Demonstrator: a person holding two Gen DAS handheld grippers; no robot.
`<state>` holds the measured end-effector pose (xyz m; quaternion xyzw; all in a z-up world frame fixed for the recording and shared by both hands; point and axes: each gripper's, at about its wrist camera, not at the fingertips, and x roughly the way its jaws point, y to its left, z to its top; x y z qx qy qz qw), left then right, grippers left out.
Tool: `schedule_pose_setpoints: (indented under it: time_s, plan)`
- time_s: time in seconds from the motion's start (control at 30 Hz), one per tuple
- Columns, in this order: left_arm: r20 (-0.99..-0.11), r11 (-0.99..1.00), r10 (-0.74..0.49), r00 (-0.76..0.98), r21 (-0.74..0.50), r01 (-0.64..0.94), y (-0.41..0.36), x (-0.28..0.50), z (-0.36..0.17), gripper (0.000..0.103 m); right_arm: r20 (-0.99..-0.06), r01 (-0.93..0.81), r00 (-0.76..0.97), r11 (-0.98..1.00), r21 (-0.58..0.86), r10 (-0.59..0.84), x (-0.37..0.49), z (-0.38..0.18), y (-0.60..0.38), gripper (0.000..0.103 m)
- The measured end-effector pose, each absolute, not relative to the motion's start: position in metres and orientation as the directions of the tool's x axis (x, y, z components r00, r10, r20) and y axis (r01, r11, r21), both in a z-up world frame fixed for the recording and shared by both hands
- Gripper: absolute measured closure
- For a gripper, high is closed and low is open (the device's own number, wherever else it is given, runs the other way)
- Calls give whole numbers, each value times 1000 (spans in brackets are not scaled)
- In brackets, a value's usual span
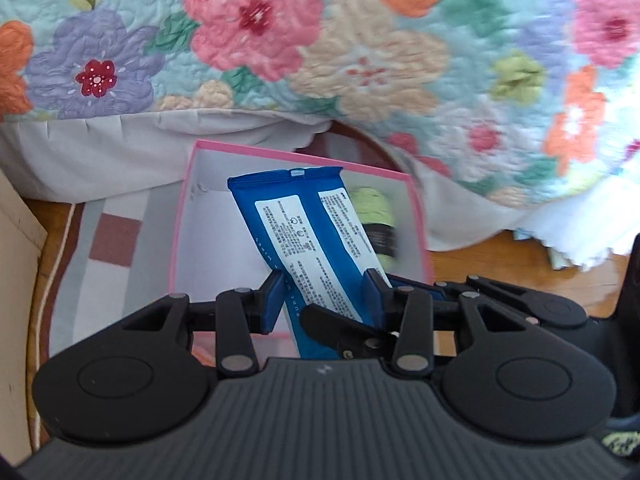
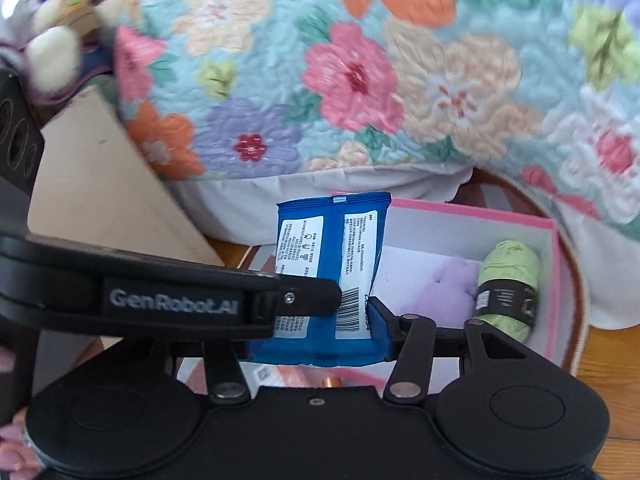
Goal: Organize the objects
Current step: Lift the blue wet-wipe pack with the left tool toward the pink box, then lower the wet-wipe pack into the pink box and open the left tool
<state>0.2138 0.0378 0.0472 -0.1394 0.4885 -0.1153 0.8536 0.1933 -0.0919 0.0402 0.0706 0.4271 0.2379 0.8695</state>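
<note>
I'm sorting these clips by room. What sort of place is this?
Probably a bedroom: a floral quilt hangs over a bed edge, a plush bunny sits at upper left, and a pink box rests on a striped rug over wooden flooring.
</note>
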Motion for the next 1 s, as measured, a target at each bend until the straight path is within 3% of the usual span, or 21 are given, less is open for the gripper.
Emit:
schedule_pose_setpoints:
  time_s: [0.23, 0.37, 0.8, 1.0]
  plan:
    - [-867, 960, -267, 421, -275, 44, 32, 275, -12, 63, -725, -260, 482, 870, 419, 493, 248, -22, -91, 47]
    - [-898, 974, -226, 378, -222, 55, 27, 290, -39, 64, -698, -238, 425, 815, 528, 576, 266, -53, -101, 47]
    - [-903, 971, -236, 359, -230, 59, 29, 324, -79, 68, -751, -207, 366, 835, 510, 549, 307, -94, -95, 47]
    - [-910, 974, -223, 348, -217, 57, 28, 334, -96, 82, -778, -210, 339, 849, 486, 529, 315, -100, -92, 42]
